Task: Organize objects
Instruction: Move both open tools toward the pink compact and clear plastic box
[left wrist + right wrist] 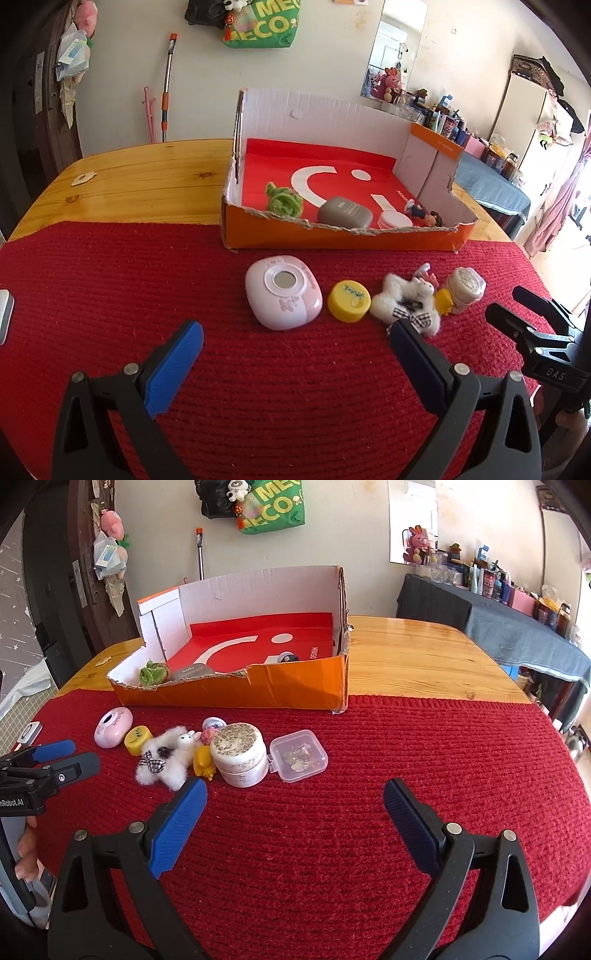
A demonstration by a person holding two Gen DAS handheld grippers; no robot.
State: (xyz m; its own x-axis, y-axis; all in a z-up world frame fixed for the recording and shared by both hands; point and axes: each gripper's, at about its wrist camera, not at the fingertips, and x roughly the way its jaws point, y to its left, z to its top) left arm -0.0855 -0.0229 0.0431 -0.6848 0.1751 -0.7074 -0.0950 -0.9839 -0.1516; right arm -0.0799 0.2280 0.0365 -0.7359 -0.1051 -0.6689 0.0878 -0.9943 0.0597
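Red knit mat (pixel 406 746) carries trinkets awaiting the cardboard box (pixel 258 694). Left gripper (pixel 295 332) and right gripper (pixel 295 794) hover wide, empty; next likely a pick, perhaps the pink case (pixel 282 291).

The left tool (pixel 295 334) hangs wide open above the red knitted mat (pixel 110 288) on the wooden worktop (pixel 147 173). Ahead lie a pink rounded plastic case (pixel 282 297), a yellow round lid (pixel 350 301), a white fluffy plush toy (pixel 404 302) and a cream jar (pixel 464 290). Behind, the orange cardboard box (pixel 332 236) holds a green yarn knot (pixel 283 199), a grey case (pixel 344 212) and what may be a small figurine (pixel 423 214).
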